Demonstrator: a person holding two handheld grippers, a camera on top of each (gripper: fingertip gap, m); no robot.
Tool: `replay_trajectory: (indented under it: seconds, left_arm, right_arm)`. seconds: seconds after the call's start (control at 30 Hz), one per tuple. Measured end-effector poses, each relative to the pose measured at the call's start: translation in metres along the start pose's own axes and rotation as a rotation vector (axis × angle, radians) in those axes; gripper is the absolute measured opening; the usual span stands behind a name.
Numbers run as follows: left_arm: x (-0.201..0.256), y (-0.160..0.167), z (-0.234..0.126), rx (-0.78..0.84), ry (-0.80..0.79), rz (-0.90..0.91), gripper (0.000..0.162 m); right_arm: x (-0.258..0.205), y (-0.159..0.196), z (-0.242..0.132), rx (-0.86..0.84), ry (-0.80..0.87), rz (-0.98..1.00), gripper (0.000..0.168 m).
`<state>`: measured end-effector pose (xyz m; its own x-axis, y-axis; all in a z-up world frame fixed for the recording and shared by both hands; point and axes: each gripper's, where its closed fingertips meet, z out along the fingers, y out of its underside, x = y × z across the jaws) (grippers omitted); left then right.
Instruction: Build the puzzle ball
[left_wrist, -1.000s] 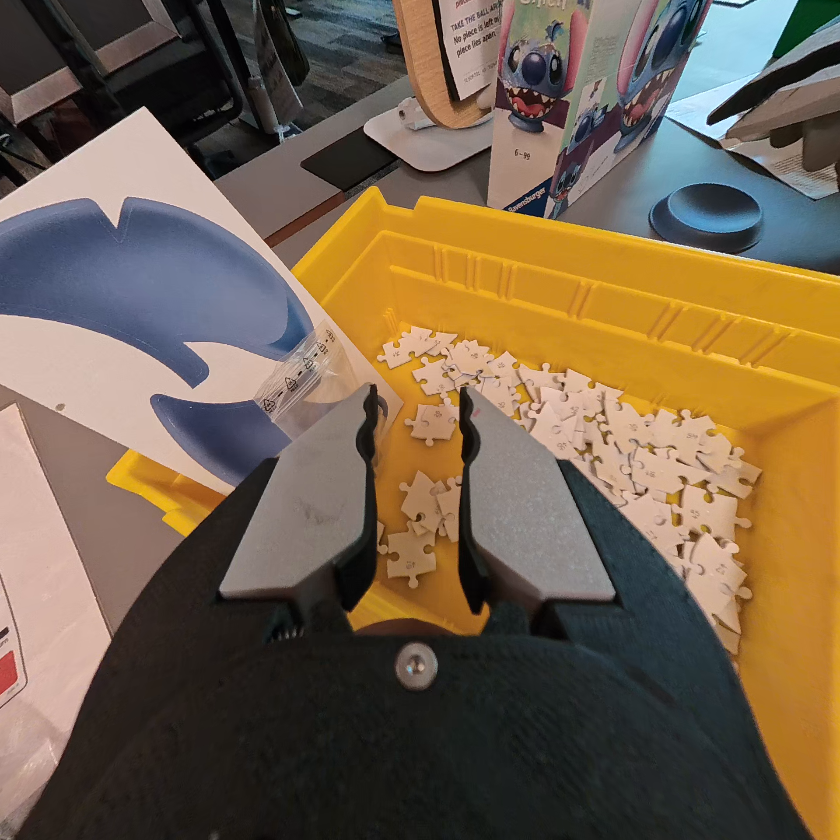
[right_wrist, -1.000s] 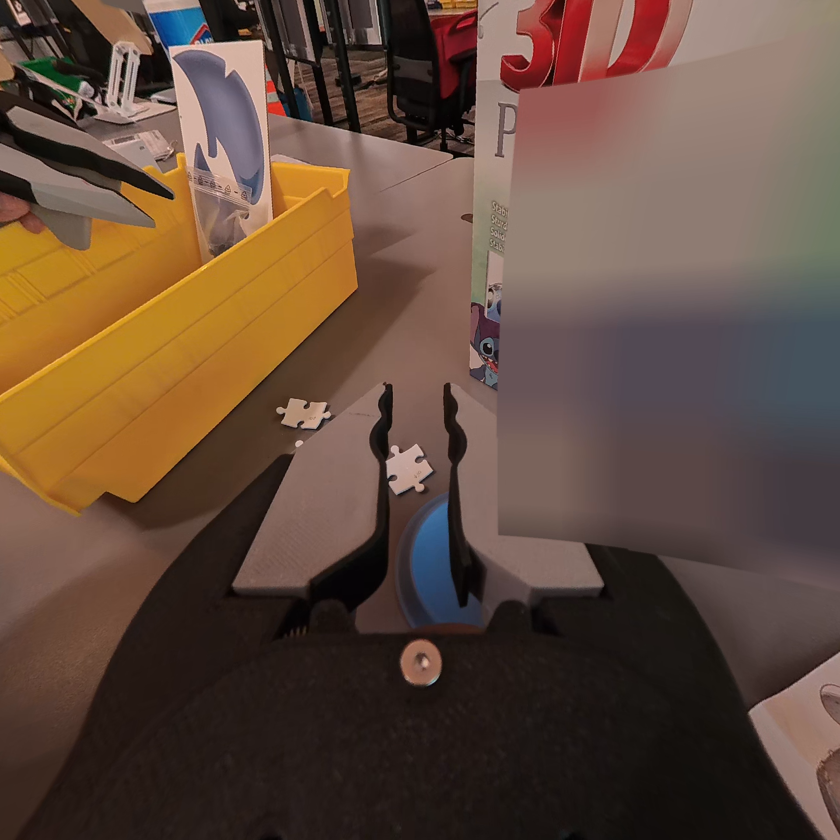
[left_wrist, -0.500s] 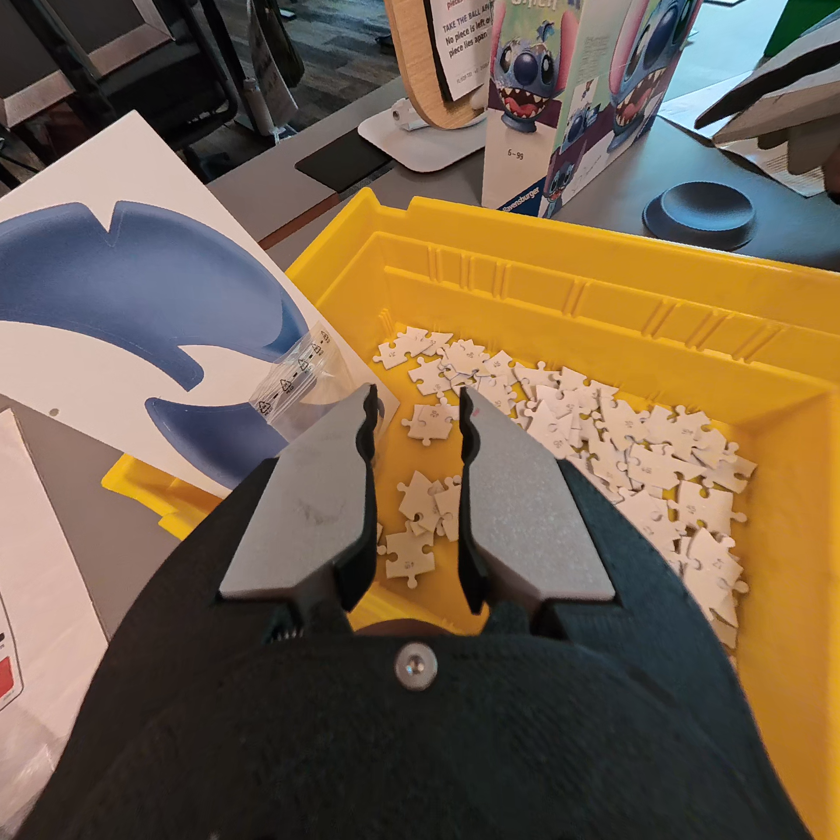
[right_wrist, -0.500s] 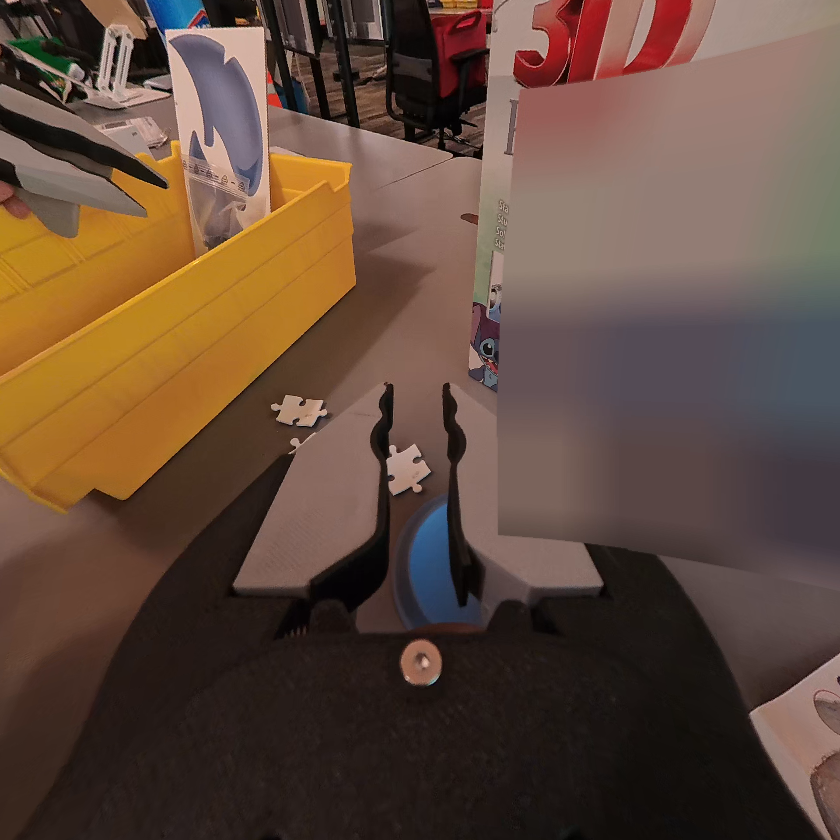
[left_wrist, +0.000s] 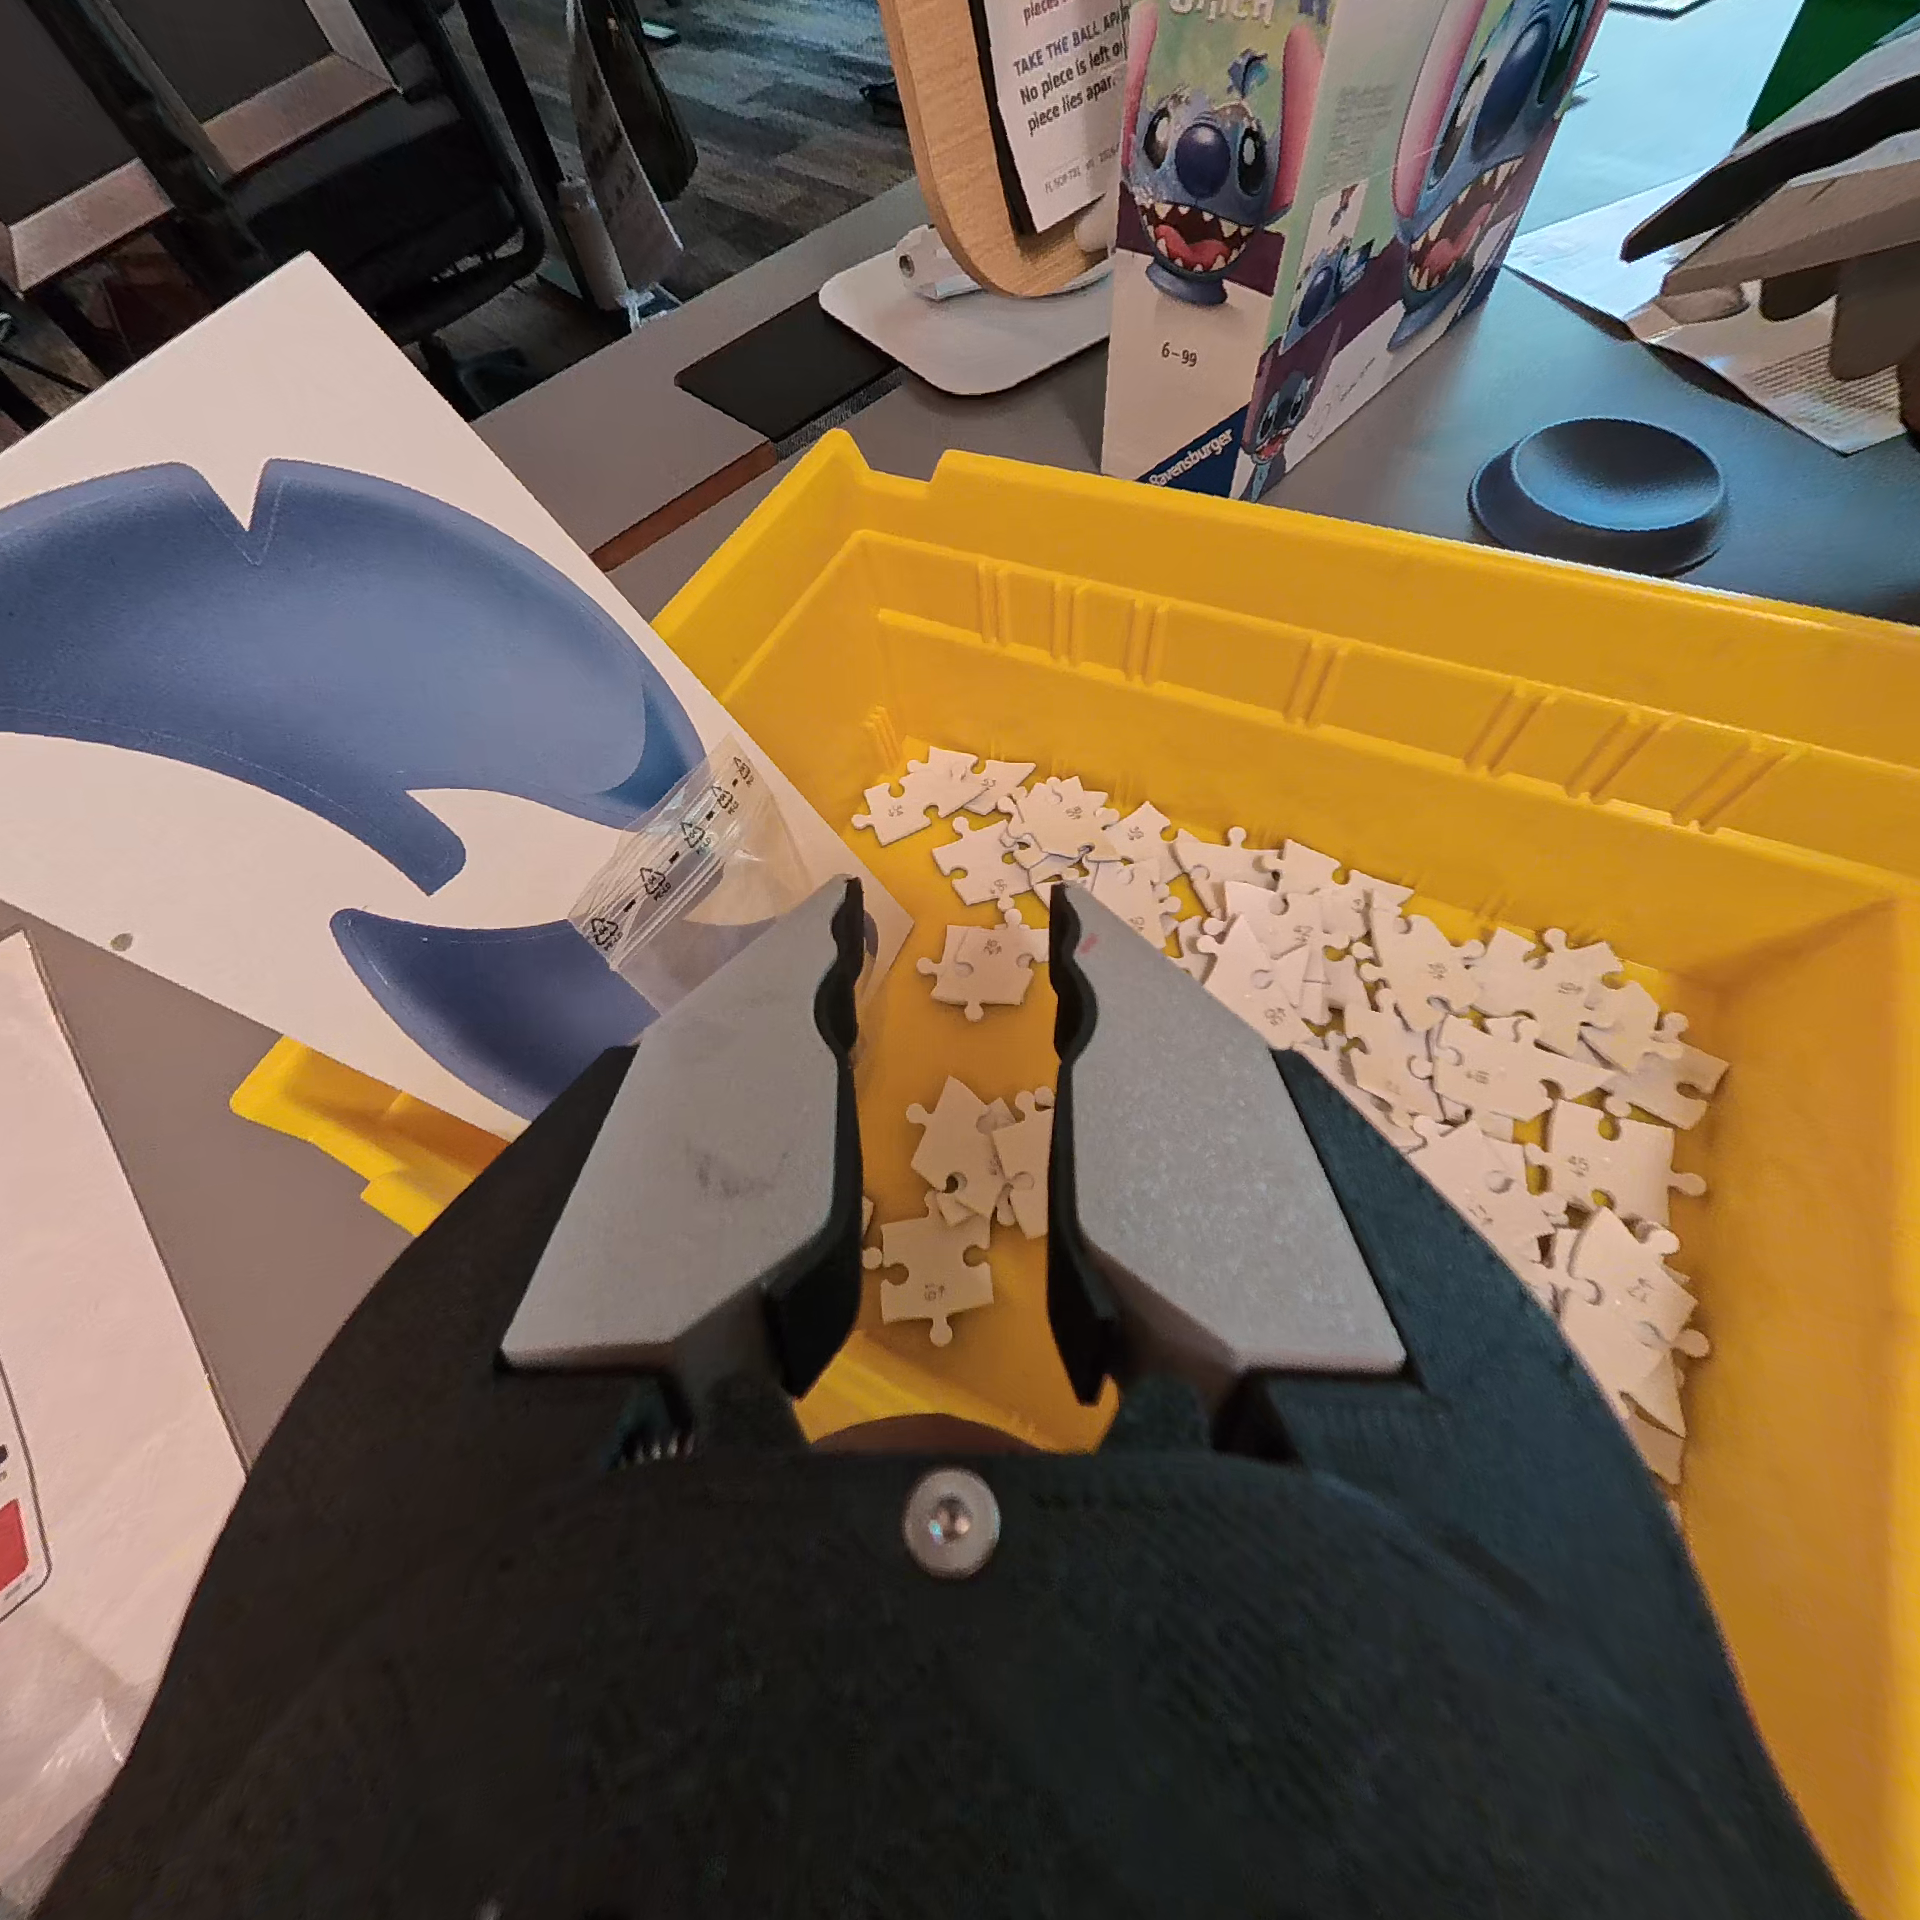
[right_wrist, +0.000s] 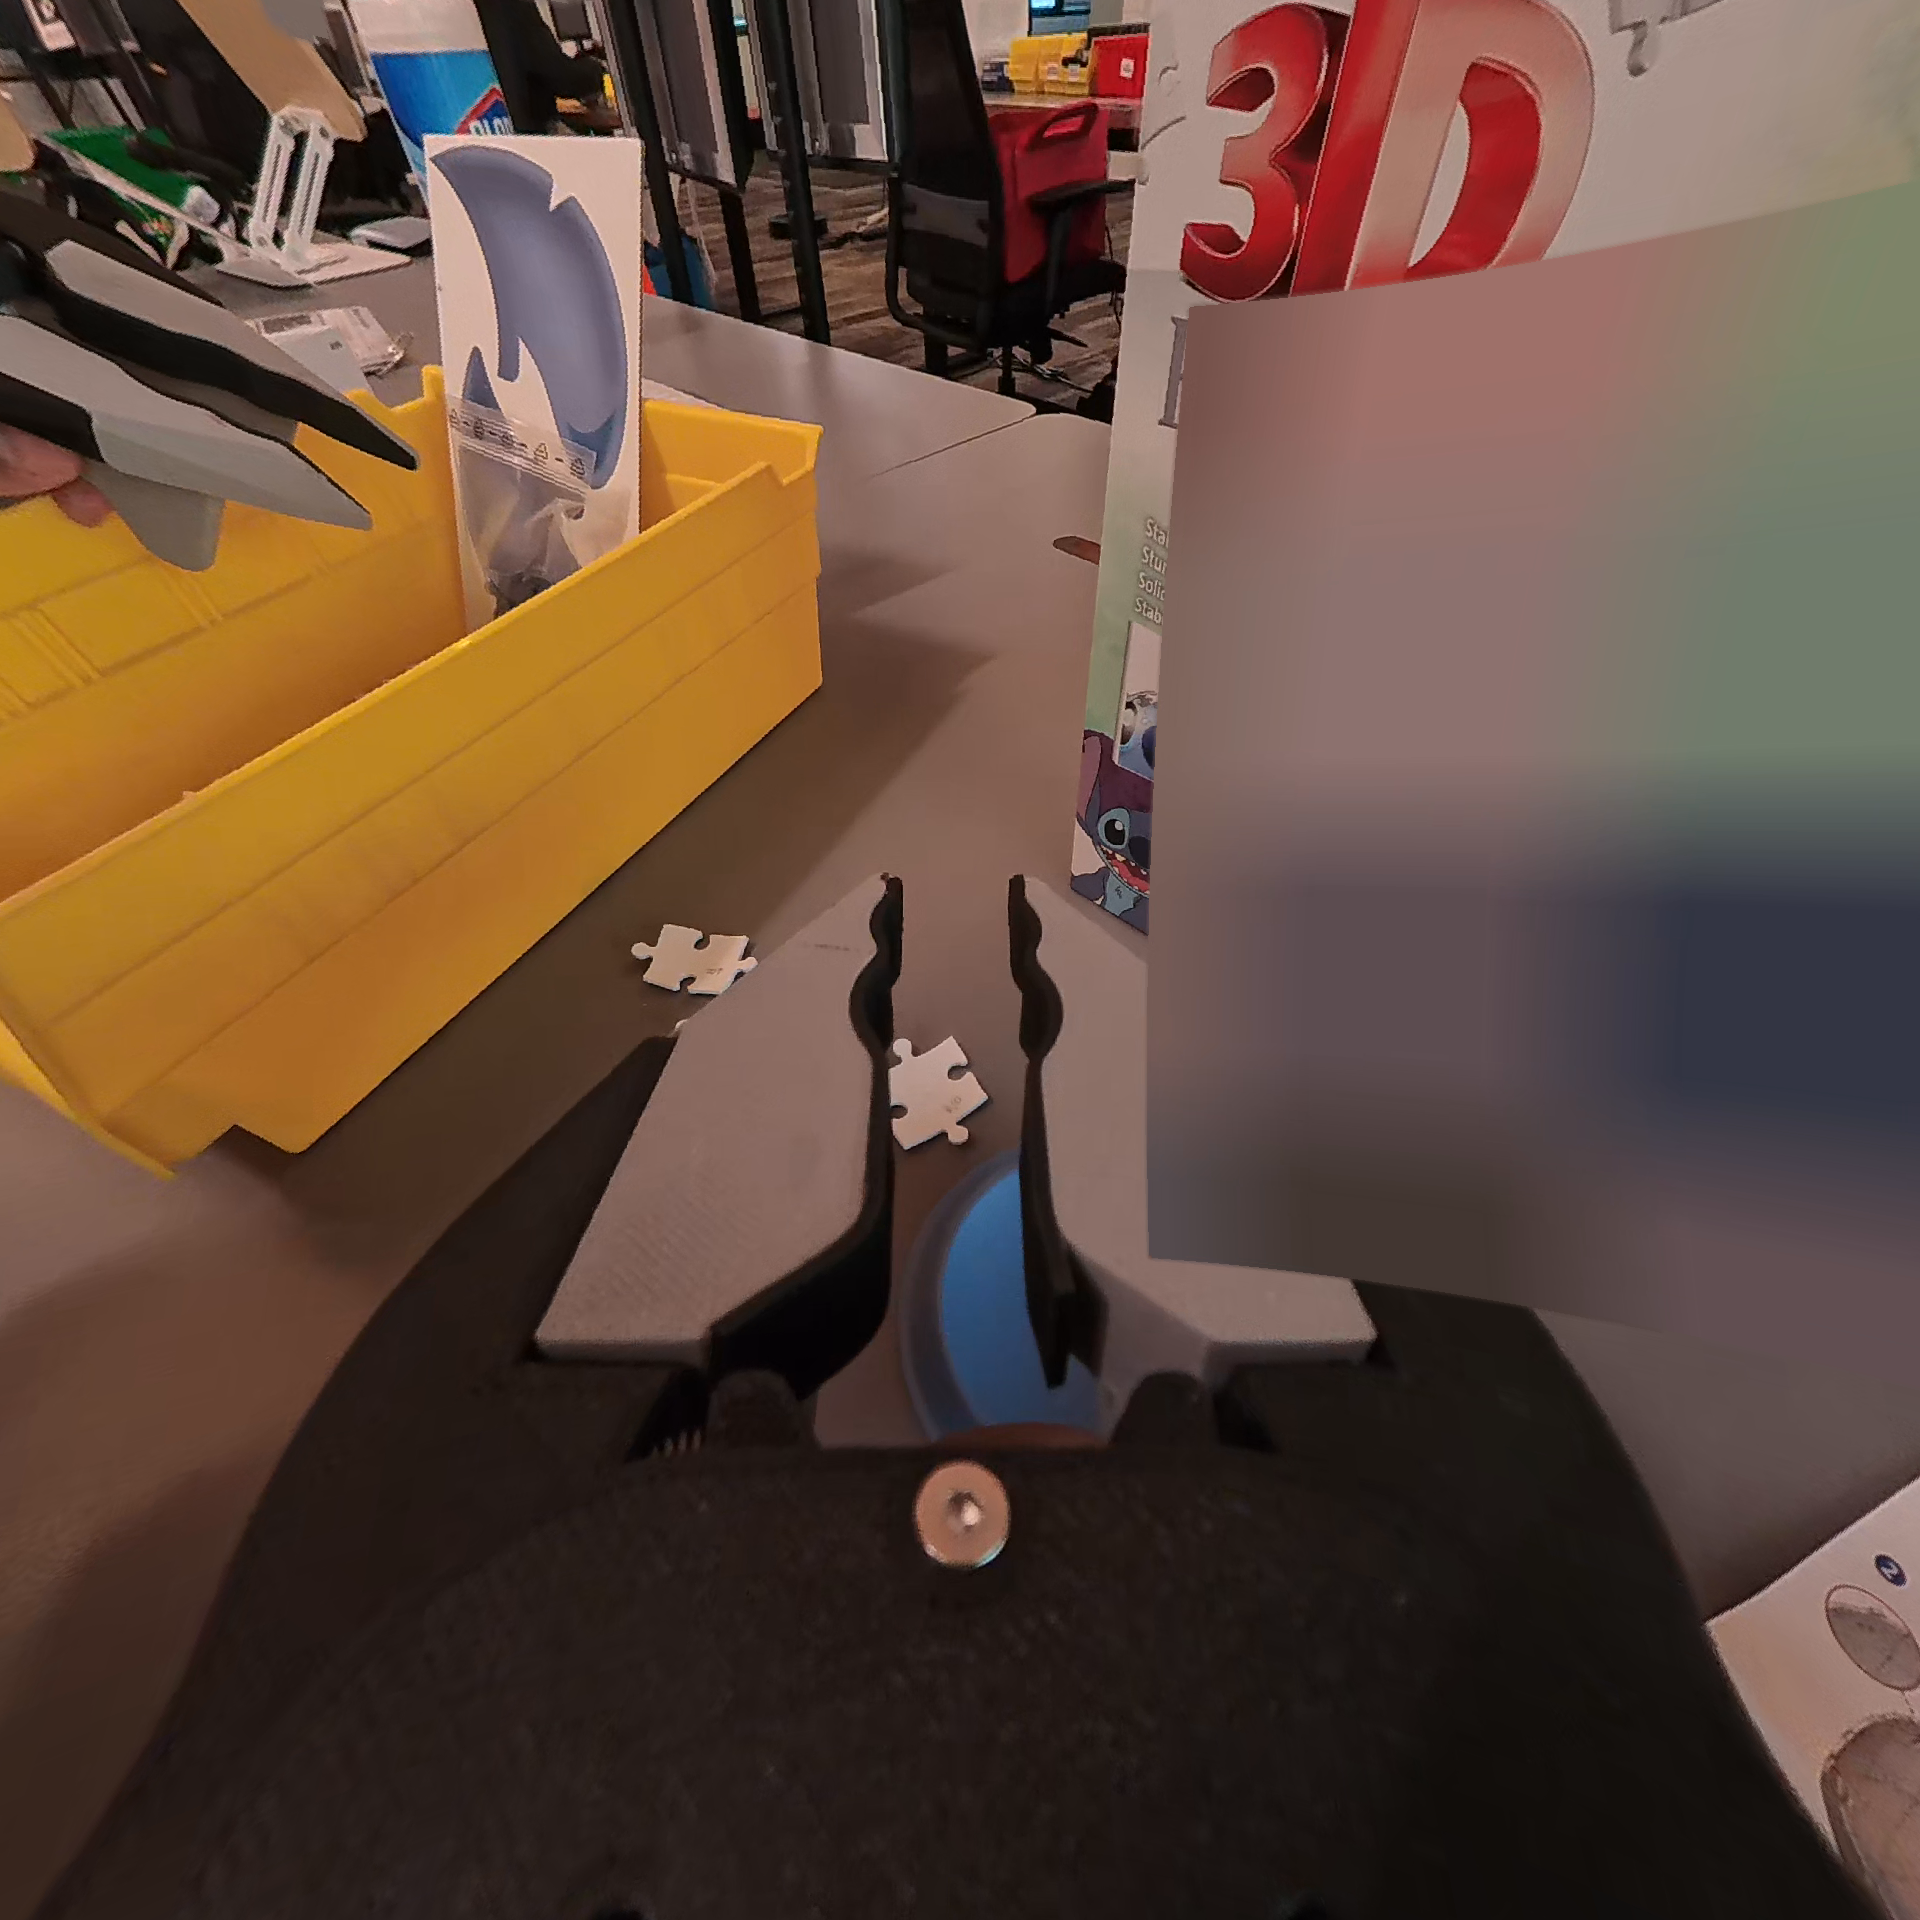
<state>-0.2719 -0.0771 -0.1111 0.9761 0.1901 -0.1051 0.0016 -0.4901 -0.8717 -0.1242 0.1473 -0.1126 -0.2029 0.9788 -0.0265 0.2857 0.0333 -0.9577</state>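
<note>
Our left gripper hangs over the near-left part of the yellow plastic bin, its grey fingers parted by a narrow gap and holding nothing. Just beyond the fingertips a single white jigsaw piece lies apart from the rest, likely our next pick because it sits clear of its neighbours. More white puzzle pieces are heaped face down across the bin floor towards its right wall, with a few loose ones showing between our fingers. A white card printed with blue curved shapes leans out over the bin's left rim, and a clear plastic bag rests against it. We judge both were propped there to keep the floor free for sorting.

Our right gripper is low over the grey table, also slightly parted and empty. A lone white piece lies on the table between its fingers, and a joined pair of white pieces sits just to the left, near the bin's outer wall. A blue rounded part shows below the fingers; we cannot tell what it is. The tall printed puzzle box stands upright at the right, and a dark round stand waits on the table beyond the bin's far rim. By our reckoning the ball has hardly been started.
</note>
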Motion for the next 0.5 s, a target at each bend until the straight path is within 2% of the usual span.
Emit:
replay_trajectory:
  seconds: [0.5]
  left_arm:
    - [0.0002,-0.0001,0.0001,0.0,0.002,0.001,0.033]
  right_arm:
    - [0.0016,0.0047,0.0028,-0.014,0.005,-0.006,0.018]
